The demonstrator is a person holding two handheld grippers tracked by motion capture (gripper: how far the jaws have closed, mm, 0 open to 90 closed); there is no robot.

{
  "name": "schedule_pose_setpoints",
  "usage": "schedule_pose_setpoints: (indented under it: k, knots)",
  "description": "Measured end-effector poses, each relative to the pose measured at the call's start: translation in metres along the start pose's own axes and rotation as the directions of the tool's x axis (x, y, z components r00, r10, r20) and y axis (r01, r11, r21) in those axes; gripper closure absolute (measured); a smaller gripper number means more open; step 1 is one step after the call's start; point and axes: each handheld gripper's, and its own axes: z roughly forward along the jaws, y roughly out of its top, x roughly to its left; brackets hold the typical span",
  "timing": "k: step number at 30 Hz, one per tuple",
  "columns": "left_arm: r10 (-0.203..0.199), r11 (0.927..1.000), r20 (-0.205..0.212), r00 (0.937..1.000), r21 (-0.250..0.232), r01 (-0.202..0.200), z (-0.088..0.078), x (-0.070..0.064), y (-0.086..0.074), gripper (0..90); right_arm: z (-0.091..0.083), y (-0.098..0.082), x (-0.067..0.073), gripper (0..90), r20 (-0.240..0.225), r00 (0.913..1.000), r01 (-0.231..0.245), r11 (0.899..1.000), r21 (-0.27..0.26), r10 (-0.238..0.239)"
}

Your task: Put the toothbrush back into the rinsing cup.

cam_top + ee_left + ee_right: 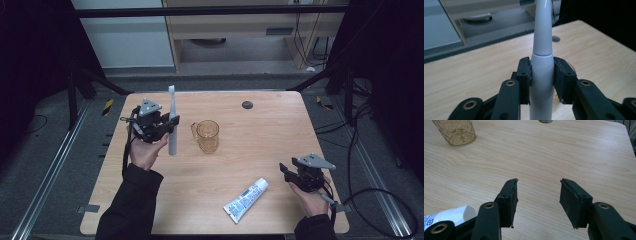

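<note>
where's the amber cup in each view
high view: the amber cup stands mid-table, right of the toothbrush.
left gripper view: a sliver at most behind the right jaw; cannot tell.
right gripper view: top left corner.
shared landmark: the round table grommet.

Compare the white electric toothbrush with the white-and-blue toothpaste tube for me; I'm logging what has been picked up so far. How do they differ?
The white electric toothbrush stands upright in the air, while the white-and-blue toothpaste tube lies flat on the wooden table. The toothbrush is clamped in the left gripper; the tube is untouched, beside the open right gripper. The toothbrush is long and slim, the tube shorter and broader. Both are mostly white.
</note>
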Motion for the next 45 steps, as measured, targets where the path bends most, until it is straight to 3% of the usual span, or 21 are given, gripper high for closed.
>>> schedule_pose_setpoints:
  k: [9, 15, 24, 34, 45]
  knots:
    - [-0.034, 0.9946, -0.005, 0.9994, -0.098, 0.034, 0.007, -0.003, 0.015, 67.1, 0.0, 0.0, -0.001, 48.0, 0.0, 1.0, -0.005, 1.0, 0.0, 0.005]
    - [-0.044, 0.9853, -0.022, 0.9988, -0.166, 0.04, 0.009, -0.008, 0.026, 67.1, 0.001, 0.0, -0.002, 48.0, 0.001, 1.0, -0.005, 1.0, 0.001, 0.005]
    - [-0.054, 0.9736, -0.025, 0.9982, -0.223, 0.047, 0.016, -0.012, 0.037, 67.1, 0.001, -0.001, -0.002, 47.9, 0.0, 1.0, -0.007, 1.0, 0.002, 0.007]
    - [-0.052, 0.9684, -0.02, 0.9984, -0.245, 0.046, 0.036, -0.023, 0.038, 67.0, 0.0, -0.003, -0.003, 48.0, -0.004, 1.0, -0.002, 1.0, 0.0, 0.002]
    - [-0.048, 0.9696, -0.007, 0.9988, -0.24, 0.045, 0.065, -0.027, 0.034, 67.0, 0.0, -0.003, -0.003, 48.0, -0.011, 0.9998, -0.015, 1.0, 0.006, 0.016]
